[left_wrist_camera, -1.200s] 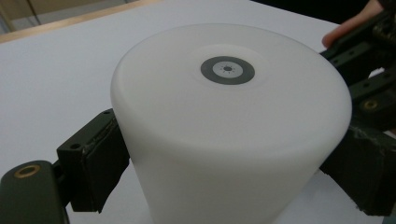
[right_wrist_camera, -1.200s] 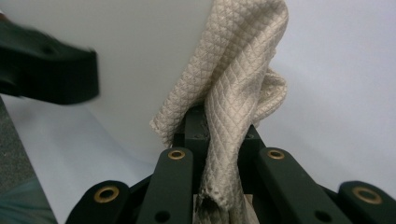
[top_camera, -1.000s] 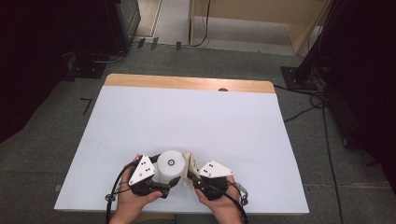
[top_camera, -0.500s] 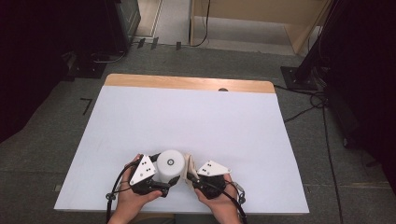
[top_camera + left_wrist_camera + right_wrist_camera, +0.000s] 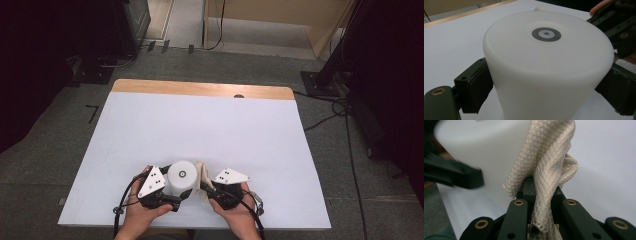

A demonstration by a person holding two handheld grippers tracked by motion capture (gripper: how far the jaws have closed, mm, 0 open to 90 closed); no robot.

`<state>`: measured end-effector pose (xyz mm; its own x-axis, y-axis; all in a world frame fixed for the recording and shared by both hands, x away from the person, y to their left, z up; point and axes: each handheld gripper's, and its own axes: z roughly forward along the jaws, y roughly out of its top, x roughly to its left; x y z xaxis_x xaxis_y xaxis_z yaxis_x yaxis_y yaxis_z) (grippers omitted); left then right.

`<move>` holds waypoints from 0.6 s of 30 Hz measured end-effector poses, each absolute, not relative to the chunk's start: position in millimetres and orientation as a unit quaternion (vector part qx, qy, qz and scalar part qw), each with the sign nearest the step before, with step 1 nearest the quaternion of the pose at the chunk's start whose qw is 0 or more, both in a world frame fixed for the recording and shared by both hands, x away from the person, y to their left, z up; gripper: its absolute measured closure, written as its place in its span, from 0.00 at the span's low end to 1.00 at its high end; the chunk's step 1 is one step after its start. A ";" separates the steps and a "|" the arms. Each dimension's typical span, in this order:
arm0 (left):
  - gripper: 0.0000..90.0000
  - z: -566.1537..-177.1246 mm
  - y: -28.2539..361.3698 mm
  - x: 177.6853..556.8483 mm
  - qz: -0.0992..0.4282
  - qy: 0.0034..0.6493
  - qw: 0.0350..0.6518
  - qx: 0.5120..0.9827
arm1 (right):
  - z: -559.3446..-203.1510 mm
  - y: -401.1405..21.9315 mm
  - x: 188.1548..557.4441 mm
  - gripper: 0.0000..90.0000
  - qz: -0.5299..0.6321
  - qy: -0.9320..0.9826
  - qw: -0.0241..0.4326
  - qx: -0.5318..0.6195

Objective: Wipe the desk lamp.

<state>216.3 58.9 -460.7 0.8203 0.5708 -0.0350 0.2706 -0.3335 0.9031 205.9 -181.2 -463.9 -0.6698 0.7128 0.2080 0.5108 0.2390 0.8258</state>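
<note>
A white cylindrical container [image 5: 181,177] stands upside down near the table's front edge, a grey ring mark [image 5: 546,34] on its top face. My left gripper [image 5: 181,196] is shut on the container [image 5: 544,75], one jaw pressing each side. My right gripper [image 5: 205,187] is shut on a beige waffle-weave cloth [image 5: 546,175], pinched between the jaws. The cloth [image 5: 204,174] rests against the container's right side [image 5: 486,147].
The white table top [image 5: 200,130] has a wooden strip [image 5: 200,90] along its far edge. Dark stands and cables [image 5: 340,107] sit on the grey floor around the table. A person's hands [image 5: 235,215] hold both grippers at the front edge.
The right hand and cloth have shifted very slightly against the container. The left gripper and container have stayed put.
</note>
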 end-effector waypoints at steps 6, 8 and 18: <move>0.08 -460.5 58.5 217.4 0.141 0.258 0.514 0.805 | -434.9 -185.8 200.7 0.90 0.513 0.761 0.125 0.376; 0.08 -460.7 58.2 218.2 0.137 0.259 0.514 0.806 | -432.4 -186.2 199.5 0.90 0.515 0.760 0.132 0.374; 0.07 -469.9 55.7 218.8 0.125 0.275 0.494 0.815 | -461.3 -183.7 205.1 0.89 0.482 0.775 0.103 0.396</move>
